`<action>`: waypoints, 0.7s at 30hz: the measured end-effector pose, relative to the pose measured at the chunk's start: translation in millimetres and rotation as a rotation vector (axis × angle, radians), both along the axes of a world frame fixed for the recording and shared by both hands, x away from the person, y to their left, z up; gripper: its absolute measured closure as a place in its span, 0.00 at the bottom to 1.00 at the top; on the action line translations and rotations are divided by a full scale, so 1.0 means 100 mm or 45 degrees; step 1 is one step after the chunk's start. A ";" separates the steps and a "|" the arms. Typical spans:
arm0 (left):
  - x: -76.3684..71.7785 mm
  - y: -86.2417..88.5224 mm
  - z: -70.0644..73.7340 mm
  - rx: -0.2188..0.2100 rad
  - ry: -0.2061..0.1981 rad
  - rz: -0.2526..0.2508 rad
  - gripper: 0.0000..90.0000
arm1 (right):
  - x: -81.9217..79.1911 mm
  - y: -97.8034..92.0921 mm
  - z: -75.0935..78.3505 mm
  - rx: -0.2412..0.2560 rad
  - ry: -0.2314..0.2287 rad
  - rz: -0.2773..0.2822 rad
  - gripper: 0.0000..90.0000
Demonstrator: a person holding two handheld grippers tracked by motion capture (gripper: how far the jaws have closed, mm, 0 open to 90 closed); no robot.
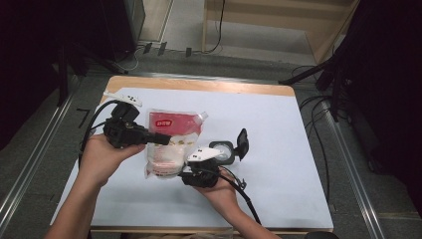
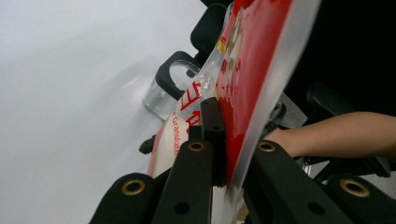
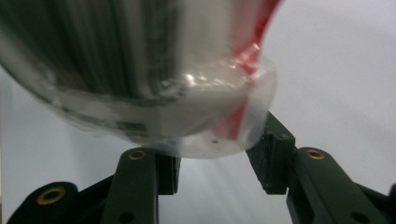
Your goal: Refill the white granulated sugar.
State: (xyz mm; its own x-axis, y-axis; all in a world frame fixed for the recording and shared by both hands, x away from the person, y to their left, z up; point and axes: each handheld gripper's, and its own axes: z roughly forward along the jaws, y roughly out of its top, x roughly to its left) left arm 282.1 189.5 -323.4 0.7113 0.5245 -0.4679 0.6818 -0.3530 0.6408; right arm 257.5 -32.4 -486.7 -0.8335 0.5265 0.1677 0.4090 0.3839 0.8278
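Holding red pouch (image 1: 171,142) above worktop (image 1: 278,129): left gripper (image 1: 161,139) clamped on it, right gripper (image 3: 212,163) spread apart at bottom corner. Glass jar (image 1: 224,152) open, pouring not started.

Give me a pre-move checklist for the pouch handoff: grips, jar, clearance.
1. Left gripper clamped on the pouch: ok, jaws shut on its flat side.
2. Right gripper holding the pouch bottom: not ok, jaws stand open on either side of the rounded bottom corner.
3. Jar open to receive: ok, its black lid is flipped up.
4. Pouch spout open or sealed: cannot tell, the corner is too small in the high view.
5. Jar upright on the white table cover: ok.
6. Pouch clear of the jar: cannot tell, they overlap in the left gripper view.
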 end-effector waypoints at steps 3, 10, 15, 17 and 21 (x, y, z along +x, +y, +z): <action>0.02 -0.01 -0.04 -0.007 0.014 0.018 1.00 | -0.05 0.03 0.01 -0.026 -0.054 0.029 0.65; 0.07 -0.10 -0.14 -0.002 0.019 0.015 1.00 | -0.16 0.11 0.00 -0.122 -0.139 0.061 0.61; 0.08 -0.18 -0.18 0.012 0.002 -0.001 1.00 | -0.21 0.15 -0.01 -0.146 -0.136 0.082 0.60; 0.08 -0.20 -0.19 0.010 -0.004 -0.008 1.00 | -0.21 0.15 -0.01 -0.129 -0.120 0.099 0.60; 0.08 -0.28 -0.22 0.044 -0.055 -0.076 0.98 | -0.27 0.17 0.03 -0.115 -0.132 0.158 0.61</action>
State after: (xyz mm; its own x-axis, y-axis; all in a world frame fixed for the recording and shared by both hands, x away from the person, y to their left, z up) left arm 290.2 161.2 -345.4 0.7607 0.4962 -0.4185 0.6311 -0.4146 0.6556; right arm 230.9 -15.5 -484.2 -0.9032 0.4279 0.0345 0.2686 0.5007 0.8229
